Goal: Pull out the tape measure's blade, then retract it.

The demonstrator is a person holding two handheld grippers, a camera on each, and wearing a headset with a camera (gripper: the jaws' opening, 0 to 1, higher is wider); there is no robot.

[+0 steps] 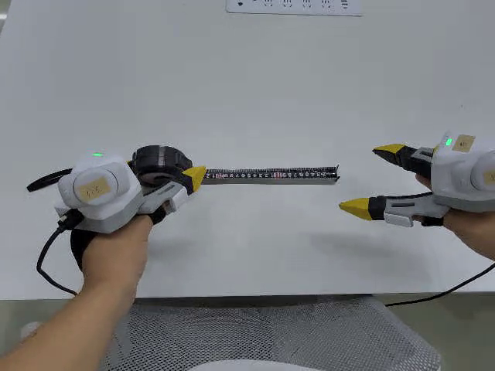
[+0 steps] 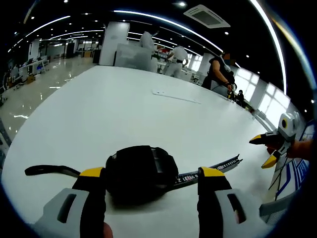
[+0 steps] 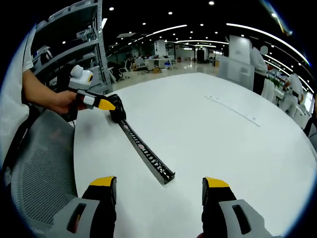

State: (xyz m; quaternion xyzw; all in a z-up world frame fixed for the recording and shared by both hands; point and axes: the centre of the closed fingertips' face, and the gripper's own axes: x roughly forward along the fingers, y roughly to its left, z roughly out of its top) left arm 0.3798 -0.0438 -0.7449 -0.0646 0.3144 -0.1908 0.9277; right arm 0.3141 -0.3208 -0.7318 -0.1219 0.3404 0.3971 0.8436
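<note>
The blade (image 1: 271,175) lies drawn out along the white counter (image 1: 247,93), flat and straight, running from the case (image 1: 158,161) at the left toward the right hand-held gripper (image 1: 371,178); so the pulling half looks done, and the step in hand is, by my reading, the retraction. To do it well, the case wants holding firm and level so it cannot skid as the spring takes up; the hook (image 3: 166,179) at the blade's end is better pinched and walked back toward the case than let fly, since a free blade may whip and snap home hard; if a lock is set on the case it must come off first, though none can be made out here; the travel should keep to the blade's own line, so it does not kink.

The left hand-held gripper (image 2: 151,172) has its jaws astride the case; in its own view one jaw lies against the case's side, while a sliver of counter shows between the case and the other jaw, where the blade leaves; whether it truly clamps the case or merely brackets it, I cannot tell. The right hand-held gripper is released, jaws spread wide, holding nothing and touching nothing; the hook sits just ahead of it, in line with the gap between its jaws, near but apart. A black strap (image 1: 46,179) trails from the case, away from the blade.
</note>
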